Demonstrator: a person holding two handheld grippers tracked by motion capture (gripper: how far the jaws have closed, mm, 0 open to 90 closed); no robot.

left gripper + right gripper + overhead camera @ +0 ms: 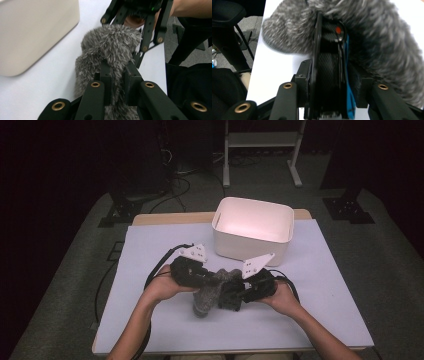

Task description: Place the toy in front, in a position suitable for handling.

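1. High view: a person's two hands meet over the middle of the counter (310, 285), each carrying a set of tongs, with a grey furry cover (206, 299) bunched between them.
2. The left tongs (212, 281) are pressed together, pinching the fur; in the left gripper view the pile squeezes up between the two black jaws of the left tongs (117, 77).
3. The right tongs (231, 292) pinch a flat black mesh-sided piece (328, 72) with a blue edge, which runs into the furry cover (372, 37) in the right gripper view.
4. The cover's lower end rests on the pale sheet covering the counter.
5. A white tub (252, 227) stands just behind the hands, near the far edge.
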